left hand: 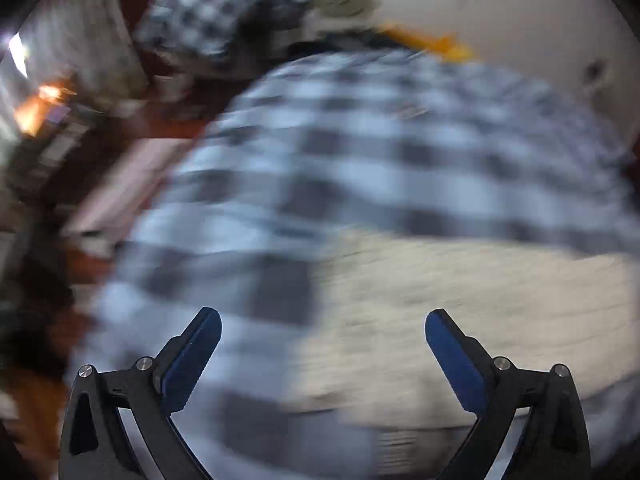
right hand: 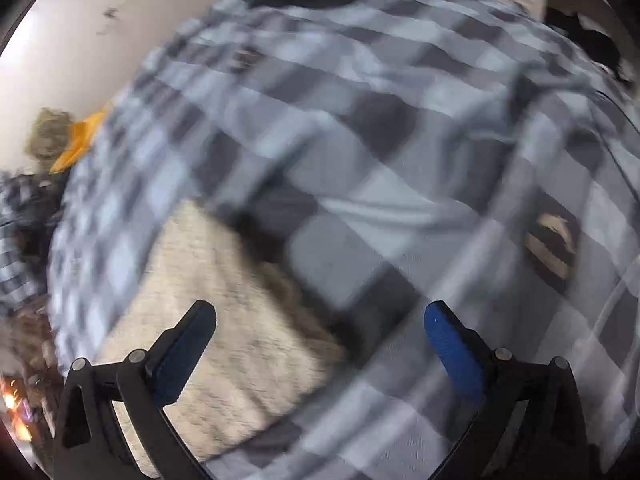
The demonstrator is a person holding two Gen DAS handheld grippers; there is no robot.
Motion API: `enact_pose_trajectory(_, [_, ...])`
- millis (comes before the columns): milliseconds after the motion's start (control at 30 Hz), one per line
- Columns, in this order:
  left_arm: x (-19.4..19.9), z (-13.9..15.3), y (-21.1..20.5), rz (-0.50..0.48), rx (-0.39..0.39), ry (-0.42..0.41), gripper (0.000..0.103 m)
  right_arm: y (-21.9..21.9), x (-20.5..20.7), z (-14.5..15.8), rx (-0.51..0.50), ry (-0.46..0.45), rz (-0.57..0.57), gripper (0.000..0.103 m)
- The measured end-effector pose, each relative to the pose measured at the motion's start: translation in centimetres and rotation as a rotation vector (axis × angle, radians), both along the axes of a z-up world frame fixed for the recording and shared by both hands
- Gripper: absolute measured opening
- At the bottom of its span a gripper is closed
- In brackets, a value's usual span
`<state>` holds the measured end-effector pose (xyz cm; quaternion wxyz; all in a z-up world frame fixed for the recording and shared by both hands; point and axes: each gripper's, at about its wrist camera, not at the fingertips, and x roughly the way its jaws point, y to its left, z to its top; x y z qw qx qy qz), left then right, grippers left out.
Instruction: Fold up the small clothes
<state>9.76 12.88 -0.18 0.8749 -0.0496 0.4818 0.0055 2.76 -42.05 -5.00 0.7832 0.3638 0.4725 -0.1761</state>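
Beneath each hand-held gripper, left (left hand: 322,322) and right (right hand: 320,314) (both spread wide, empty), lies the checked shirt (right hand: 360,140)

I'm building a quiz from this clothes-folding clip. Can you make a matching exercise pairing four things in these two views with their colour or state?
Things:
1. checked shirt
2. surface under the shirt
3. cloth at the far edge
4. left tool

Colour or state:
A. orange
B. open, holding nothing
C. beige
D. grey and pale blue

Pairs: 1-D, 2-C, 3-A, 4-B
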Motion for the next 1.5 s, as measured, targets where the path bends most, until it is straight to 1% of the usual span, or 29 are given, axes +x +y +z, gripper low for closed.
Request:
enact_pose_trajectory(67, [0.5, -1.2, -1.5, -0.110, -0.221, 0.022, 0.103, 2.6, 2.3, -1.5, 0.112, -0.051, 0.106, 0.102])
enact_pose_trajectory(133, [1.5, -3.8, -3.2, -0.171, -0.320, 0.100, 0.103, 5.1, 5.4, -3.4, 0.239, -0.050, 0.250, 0.102])
enact_pose_trajectory(167, [2.0, -5.3, -4.0, -0.182, -0.326, 0.150, 0.103, 6.0, 6.1, -4.3, 0.261, -0.029, 0.279, 0.102])
enact_pose_trajectory(267, [2.8, -9.5, -4.1, -0.151, -0.240, 0.267, 0.103, 6.7, 6.8, -5.5, 0.107, 0.095, 0.287, 0.102])
enact_pose_trajectory(333, [2.6, -10.1, -3.4, -0.179, -0.213, 0.246, 0.103, 4.8, 6.0, -6.1, -0.088, 0.258, 0.212, 0.102])
enact_pose_trajectory(367, [2.7, -10.0, -3.2, -0.178, -0.167, 0.235, 0.103, 4.0, 5.5, -6.0, -0.098, 0.268, 0.185, 0.102])
enact_pose_trajectory(400, [3.2, -9.7, -2.4, -0.159, -0.060, 0.229, 0.103, 2.6, 4.6, -6.4, -0.008, 0.239, 0.154, 0.102])
enact_pose_trajectory(433, [3.4, -9.3, -1.2, -0.135, -0.002, 0.219, 0.103, 1.0, 3.4, -7.0, 0.110, 0.214, 0.083, 0.102])
enact_pose_trajectory(467, [3.5, -8.9, 0.0, -0.093, 0.033, 0.214, 0.103, 0.4, 2.8, -7.0, 0.134, 0.207, 0.047, 0.102])
enact_pose_trajectory(500, [3.7, -8.8, 1.2, -0.020, 0.100, 0.222, 0.103, -0.3, 1.9, -6.5, 0.100, 0.226, -0.002, 0.102])
enact_pose_trajectory(533, [3.6, -8.6, 3.3, 0.086, 0.207, 0.255, 0.103, -0.9, 1.0, -5.7, 0.028, 0.244, -0.045, 0.102])
enact_pose_trajectory(567, [3.4, -8.4, 4.7, 0.144, 0.248, 0.272, 0.103, -1.5, -0.1, -4.5, -0.032, 0.243, -0.092, 0.102])
enact_pose_trajectory(600, [2.9, -7.9, 6.4, 0.196, 0.241, 0.277, 0.103, -1.5, -0.9, -3.8, -0.040, 0.220, -0.125, 0.102])
enact_pose_trajectory(667, [1.7, -6.7, 8.4, 0.252, 0.110, 0.259, 0.103, -1.5, -3.6, -2.7, 0.063, 0.090, -0.194, 0.102])
enact_pose_trajectory(700, [1.0, -5.8, 9.2, 0.270, 0.028, 0.244, 0.103, -1.0, -4.4, -2.7, 0.125, 0.058, -0.176, 0.102])
enact_pose_trajectory(733, [0.5, -5.0, 9.3, 0.276, -0.025, 0.230, 0.103, -0.4, -4.6, -3.1, 0.174, 0.056, -0.146, 0.102])
enact_pose_trajectory(767, [0.1, -3.9, 8.8, 0.268, -0.077, 0.206, 0.103, 0.7, -4.6, -3.7, 0.232, 0.062, -0.116, 0.102])
enact_pose_trajectory(800, [-0.2, -3.3, 7.2, 0.251, -0.099, 0.184, 0.103, 1.7, -5.0, -4.9, 0.324, 0.062, -0.093, 0.102])
enact_pose_trajectory(833, [-0.6, -2.2, 5.9, 0.220, -0.110, 0.158, 0.103, 2.1, -5.3, -5.8, 0.381, 0.066, -0.103, 0.102])
enact_pose_trajectory(900, [-1.0, -0.6, 3.0, 0.132, -0.077, 0.107, 0.103, 2.7, -6.3, -7.4, 0.493, 0.054, -0.164, 0.102])
enact_pose_trajectory(933, [-1.3, -0.1, 2.0, 0.090, -0.029, 0.087, 0.103, 2.9, -6.2, -8.2, 0.543, 0.045, -0.178, 0.102])
enact_pose_trajectory(967, [-1.8, 0.3, 1.0, 0.057, 0.035, 0.072, 0.103, 3.5, -6.5, -8.0, 0.563, 0.043, -0.161, 0.102])
enact_pose_trajectory(1033, [-2.8, 0.7, -0.6, 0.010, 0.145, 0.054, 0.103, 3.6, -5.1, -7.8, 0.523, 0.042, -0.103, 0.102])
enact_pose_trajectory(1100, [-3.6, 1.1, -0.9, -0.022, 0.182, 0.049, 0.103, 3.4, -5.9, -6.5, 0.473, 0.036, -0.083, 0.102])
enact_pose_trajectory(1167, [-4.7, 1.5, -1.4, -0.046, 0.177, 0.047, 0.103, 4.3, -3.9, -6.8, 0.451, 0.048, -0.069, 0.102])
enact_pose_trajectory(1267, [-5.7, 1.3, -1.6, -0.059, 0.129, 0.055, 0.103, 4.8, -3.8, -7.9, 0.449, 0.070, -0.094, 0.102])
enact_pose_trajectory(1333, [-5.9, 0.7, -2.0, -0.067, 0.106, 0.076, 0.103, 4.5, -4.3, -7.9, 0.438, 0.046, -0.118, 0.102])
enact_pose_trajectory(1433, [-5.1, -0.8, -2.4, -0.072, 0.117, 0.120, 0.103, 4.5, -4.6, -6.7, 0.369, -0.005, -0.119, 0.101])
enact_pose_trajectory(1500, [-4.5, -1.7, -2.6, -0.071, 0.122, 0.150, 0.103, 4.6, -4.4, -5.9, 0.321, -0.018, -0.104, 0.079])
